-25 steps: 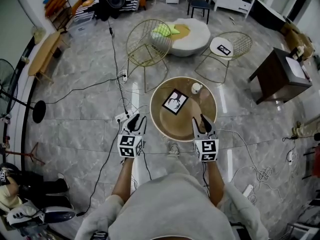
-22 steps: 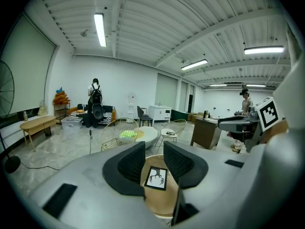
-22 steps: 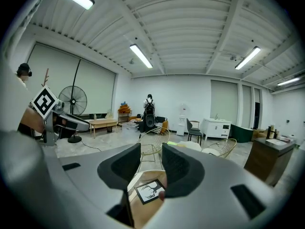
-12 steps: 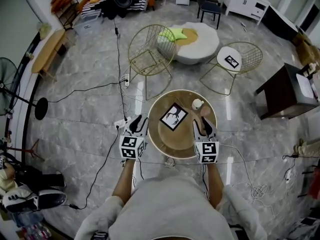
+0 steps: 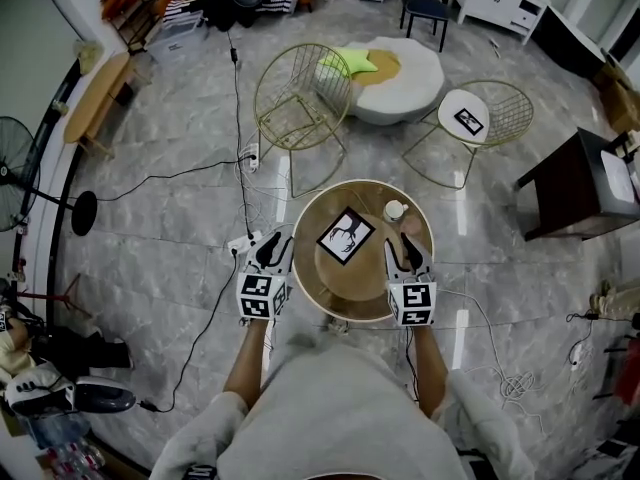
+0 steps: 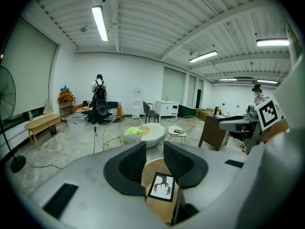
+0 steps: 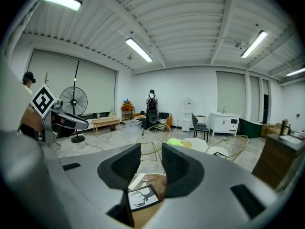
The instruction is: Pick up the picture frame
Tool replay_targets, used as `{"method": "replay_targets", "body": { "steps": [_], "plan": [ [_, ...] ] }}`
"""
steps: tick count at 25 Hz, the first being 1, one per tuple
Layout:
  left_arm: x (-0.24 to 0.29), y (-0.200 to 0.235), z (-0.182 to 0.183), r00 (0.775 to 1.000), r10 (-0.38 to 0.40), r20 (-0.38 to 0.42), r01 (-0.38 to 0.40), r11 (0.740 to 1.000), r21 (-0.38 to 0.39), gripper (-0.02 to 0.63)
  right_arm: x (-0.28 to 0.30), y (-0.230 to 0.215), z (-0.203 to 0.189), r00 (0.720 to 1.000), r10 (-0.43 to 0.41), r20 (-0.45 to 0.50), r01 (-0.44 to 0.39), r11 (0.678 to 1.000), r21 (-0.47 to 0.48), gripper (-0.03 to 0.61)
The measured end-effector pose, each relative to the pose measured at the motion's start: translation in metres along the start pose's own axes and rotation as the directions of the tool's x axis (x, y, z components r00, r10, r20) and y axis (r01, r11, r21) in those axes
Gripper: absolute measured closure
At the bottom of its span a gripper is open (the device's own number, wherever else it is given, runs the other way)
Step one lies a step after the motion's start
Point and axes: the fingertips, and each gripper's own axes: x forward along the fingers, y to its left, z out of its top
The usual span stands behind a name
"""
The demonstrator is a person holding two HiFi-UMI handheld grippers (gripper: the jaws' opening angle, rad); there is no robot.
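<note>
On the round table [image 5: 366, 284], picture frame [image 5: 346, 235] lies between left gripper [image 5: 268, 246] and right gripper [image 5: 405, 249].

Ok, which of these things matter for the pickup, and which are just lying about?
For the job:
picture frame
round table it lies on
left gripper, open
right gripper, open

Just lying about:
small white cup on the same table
wire chairs
white pouf
dark side table

I see a big showroom-like hall: grey marble floor [image 5: 150, 228], loose cables [image 5: 180, 175], wire chairs [image 5: 290, 98], standing fan [image 7: 74, 100], ceiling strip lights [image 6: 100, 23].
</note>
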Motion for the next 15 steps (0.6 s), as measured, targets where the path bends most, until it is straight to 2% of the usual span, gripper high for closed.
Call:
{"method": "replay_targets", "body": {
  "steps": [8, 15],
  "plan": [
    [0.009, 0.009, 0.001, 1.000, 0.018, -0.006, -0.018, 1.000, 0.003, 0.508, 0.016, -0.003, -0.003, 1.000, 0.012, 0.002, -0.012, 1.000, 0.007, 0.440],
    [0.028, 0.012, 0.002, 1.000, -0.010, -0.024, 0.010, 1.000, 0.008, 0.508, 0.028, -0.009, -0.004, 1.000, -0.005, -0.012, 0.005, 1.000, 0.018, 0.440]
  ]
}}
